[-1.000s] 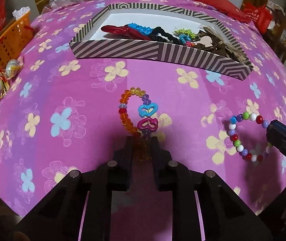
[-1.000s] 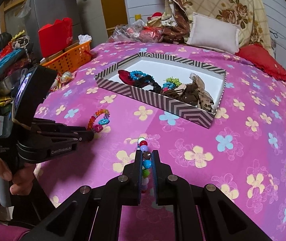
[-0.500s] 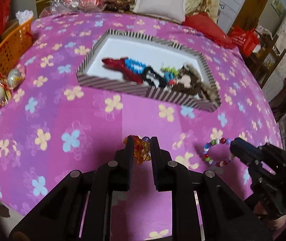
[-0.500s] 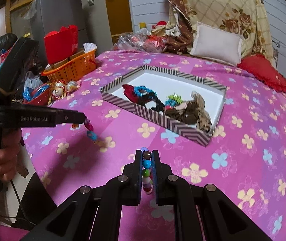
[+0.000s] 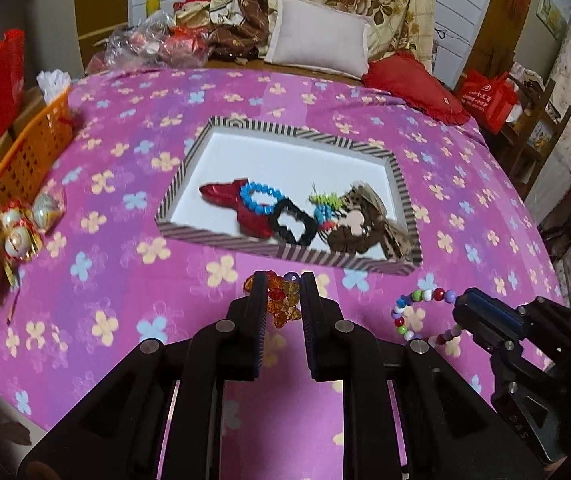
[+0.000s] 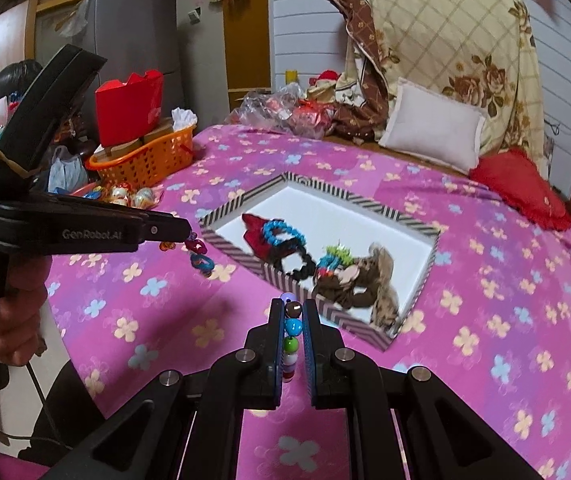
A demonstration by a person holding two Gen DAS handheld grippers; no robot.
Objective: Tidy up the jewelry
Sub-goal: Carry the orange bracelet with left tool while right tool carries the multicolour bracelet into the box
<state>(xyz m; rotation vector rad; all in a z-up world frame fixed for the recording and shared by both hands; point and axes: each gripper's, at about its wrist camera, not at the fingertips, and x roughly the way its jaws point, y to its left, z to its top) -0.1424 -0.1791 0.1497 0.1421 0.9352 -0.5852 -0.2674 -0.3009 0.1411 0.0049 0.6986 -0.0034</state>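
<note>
My left fingers [image 5: 281,304] pinch the amber bead bracelet [image 5: 283,300] at lower centre; my right fingers [image 6: 291,320] clamp the multicoloured bracelet [image 6: 291,332]. Both dangle light, limp, slippery, below the striped box [image 5: 285,250].

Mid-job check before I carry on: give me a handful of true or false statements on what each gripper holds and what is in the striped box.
1. The left gripper is shut on the orange bead bracelet. True.
2. The right gripper is open and holds nothing. False: it is shut on the multicolour bead bracelet.
3. The striped box is empty. False: it holds a blue bead bracelet, a black scrunchie and other pieces.
4. Both held bracelets hang clear of the pink flowered cover. True.
5. An orange basket stands inside the box. False: it stands apart, off the cover's edge.
</note>
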